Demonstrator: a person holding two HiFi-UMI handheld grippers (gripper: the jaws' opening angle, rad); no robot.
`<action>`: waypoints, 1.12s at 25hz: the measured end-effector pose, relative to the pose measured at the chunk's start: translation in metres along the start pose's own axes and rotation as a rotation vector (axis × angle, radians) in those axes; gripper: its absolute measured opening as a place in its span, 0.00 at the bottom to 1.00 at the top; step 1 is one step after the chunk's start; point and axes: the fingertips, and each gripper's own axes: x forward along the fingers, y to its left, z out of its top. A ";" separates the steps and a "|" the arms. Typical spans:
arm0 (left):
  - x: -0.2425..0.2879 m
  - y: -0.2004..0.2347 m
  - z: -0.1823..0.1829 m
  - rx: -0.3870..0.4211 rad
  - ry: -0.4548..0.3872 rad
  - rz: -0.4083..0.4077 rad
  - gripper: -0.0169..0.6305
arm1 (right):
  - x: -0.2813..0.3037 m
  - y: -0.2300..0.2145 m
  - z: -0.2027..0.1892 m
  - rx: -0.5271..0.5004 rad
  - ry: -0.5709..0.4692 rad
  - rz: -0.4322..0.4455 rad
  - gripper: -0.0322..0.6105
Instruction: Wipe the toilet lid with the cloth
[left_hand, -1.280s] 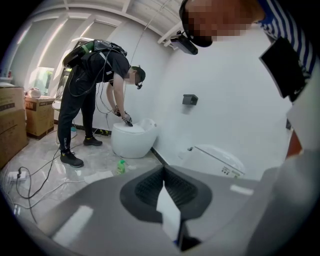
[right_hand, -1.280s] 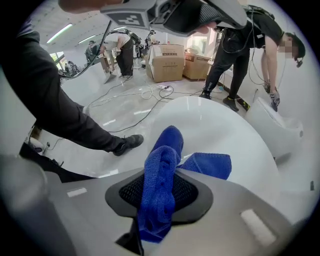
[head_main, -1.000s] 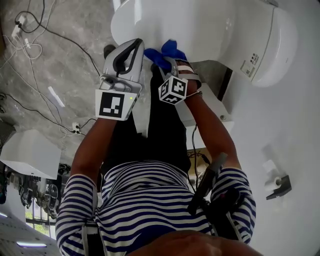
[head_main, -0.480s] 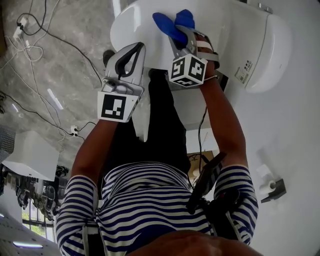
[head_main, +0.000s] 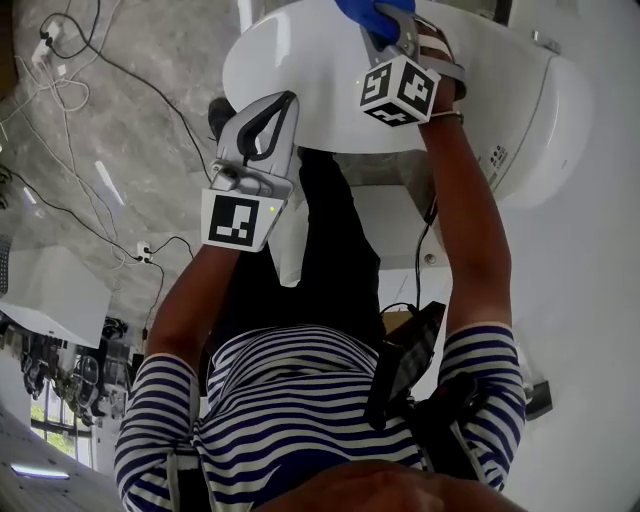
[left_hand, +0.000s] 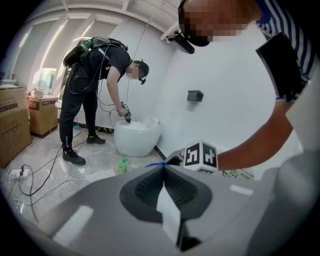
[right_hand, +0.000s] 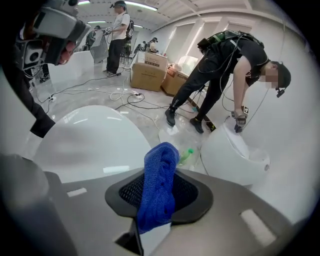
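**A:** Blue cloth (right_hand: 158, 192) is what your right tongs (right_hand: 159, 176) are pinching. The folded wad stands up between the two ribbed pads, which are clamped on it.

**B:** Your left tongs (left_hand: 164, 174) are pressed together on nothing, and the pads meet along a single seam. From your head camera, the left tongs (head_main: 274, 106) have their tips by the near edge of the toilet lid (head_main: 300, 60). You cannot tell from there whether they touch it.

**A:** Your right forearm reaches out across that lid. The marker cube (head_main: 398, 88) sits over the white surface, and the cloth (head_main: 372, 10) is just past it, partly cut off at the top of that view. In the right gripper view, the lid (right_hand: 85, 145) curves away smooth and glossy just beyond the cloth. None of the views settles whether the cloth is touching the lid.

**B:** To your left, past the bowl, loose cables (head_main: 85, 60) trail over the grey marbled floor (head_main: 130, 120).

**A:** Farther out ahead of your right tongs, a green bottle (right_hand: 186, 156) lies on the floor. Past it stands a second white toilet (right_hand: 235, 157).

**B:** Another person (right_hand: 225, 65) in dark clothes bends over that toilet with one arm down at its rim. Cardboard boxes (right_hand: 150, 70) are stacked behind them, and more people stand at the far end of the room.
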 end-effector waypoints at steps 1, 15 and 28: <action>0.002 0.001 -0.001 -0.004 0.001 0.004 0.03 | 0.006 0.001 -0.004 0.000 0.006 0.008 0.23; 0.015 0.009 0.001 -0.032 0.005 0.024 0.03 | 0.025 0.016 -0.010 0.015 0.018 0.099 0.23; 0.002 -0.002 0.003 -0.005 -0.001 -0.051 0.03 | -0.021 0.099 -0.023 0.065 0.055 0.157 0.23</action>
